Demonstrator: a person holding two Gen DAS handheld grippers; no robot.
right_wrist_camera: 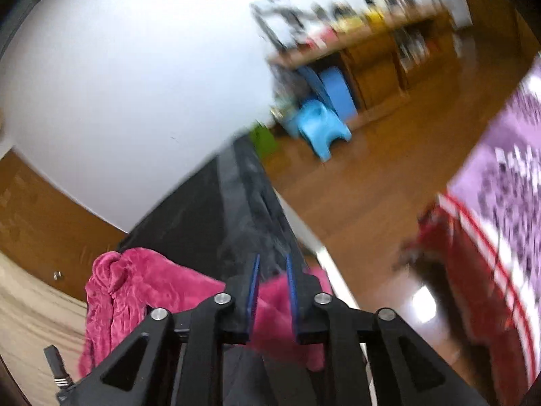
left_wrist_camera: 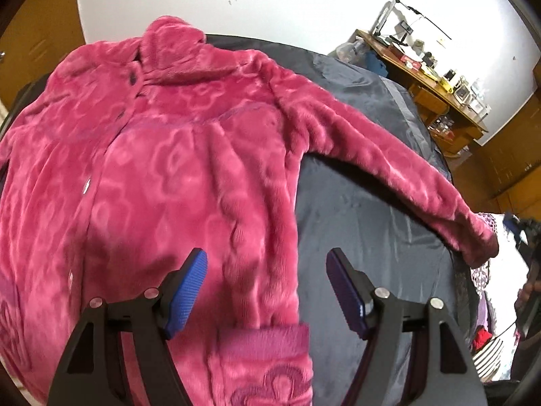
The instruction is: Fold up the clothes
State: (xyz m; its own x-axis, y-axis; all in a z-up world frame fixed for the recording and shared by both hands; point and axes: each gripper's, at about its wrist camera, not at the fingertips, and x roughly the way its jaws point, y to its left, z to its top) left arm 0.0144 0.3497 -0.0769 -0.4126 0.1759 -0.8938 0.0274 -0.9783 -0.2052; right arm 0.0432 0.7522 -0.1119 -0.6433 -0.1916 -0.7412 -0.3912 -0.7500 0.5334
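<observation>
Ribbed blue tongs [left_wrist_camera: 265, 292] agape over plush embossed pink coat [left_wrist_camera: 152, 169].

A lived-in room of a home, used for sorting laundry

Wooden floor [right_wrist_camera: 372, 176] and wood-panelled lower walls under white paint; a cluttered wooden desk [left_wrist_camera: 436, 84] with shelves stands against the wall, a small blue plastic stool [right_wrist_camera: 324, 128] beside it. A fluffy pink garment [left_wrist_camera: 162, 169] lies on a surface under a dark grey cover [left_wrist_camera: 372, 209], and more clothes, patterned purple [right_wrist_camera: 507, 155] and red striped [right_wrist_camera: 473, 257], are piled nearby
</observation>
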